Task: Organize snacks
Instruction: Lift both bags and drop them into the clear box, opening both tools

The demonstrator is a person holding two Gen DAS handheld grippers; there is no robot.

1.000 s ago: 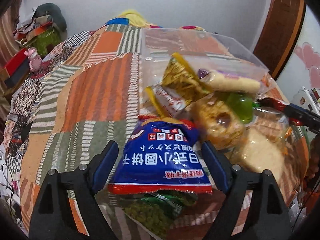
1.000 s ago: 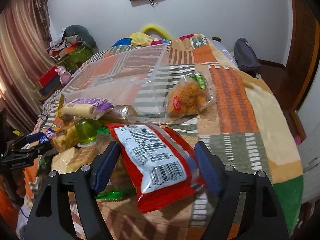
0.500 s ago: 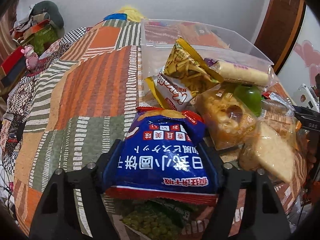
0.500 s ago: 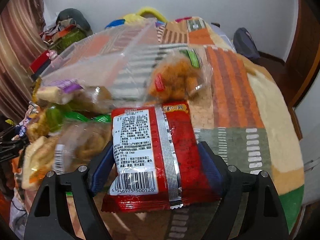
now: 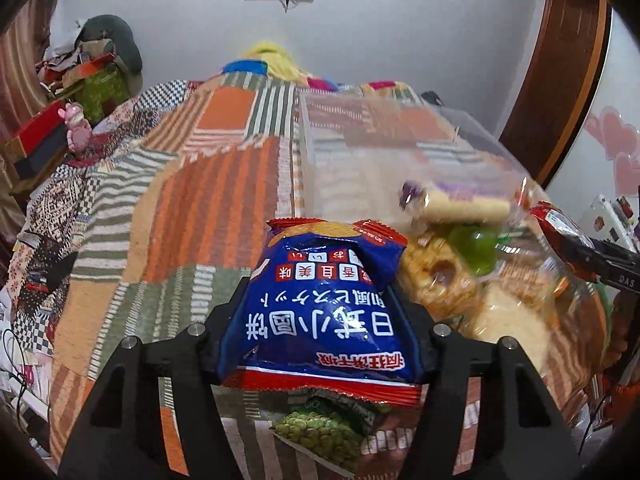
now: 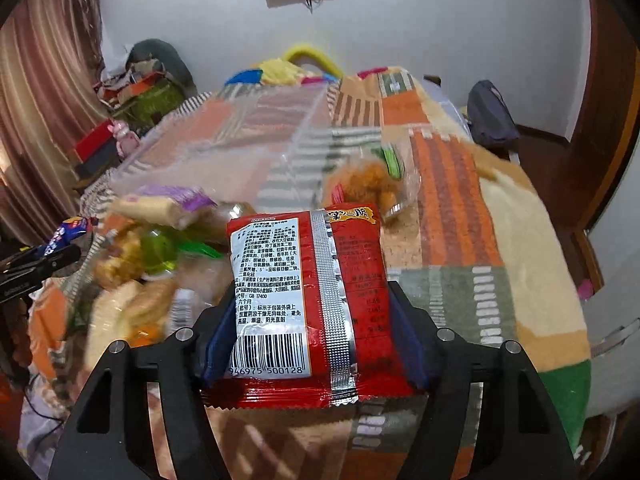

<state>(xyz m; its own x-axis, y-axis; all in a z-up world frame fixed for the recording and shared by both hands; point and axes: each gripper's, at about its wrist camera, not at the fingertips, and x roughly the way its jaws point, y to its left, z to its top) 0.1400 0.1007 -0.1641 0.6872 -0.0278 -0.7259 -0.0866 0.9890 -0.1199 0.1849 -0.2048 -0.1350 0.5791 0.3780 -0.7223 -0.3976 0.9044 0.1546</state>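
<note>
Left hand-held gripper (image 5: 320, 332) clamps blue packet (image 5: 320, 312) — snack pile (image 5: 452, 280) beside.

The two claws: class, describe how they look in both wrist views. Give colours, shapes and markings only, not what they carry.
Left claw and right claw match: two matte black plastic fingers, each an open triangular frame with a round silver screw head at its bend. Blue pads line the inner faces. In the left view, the right claw's side bears small white letters.

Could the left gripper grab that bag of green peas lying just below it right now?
Probably not yet. The left gripper has just closed on a blue snack bag, so its jaws are full. The green peas bag lies uncovered on the blanket underneath, so it could once emptied.
</note>
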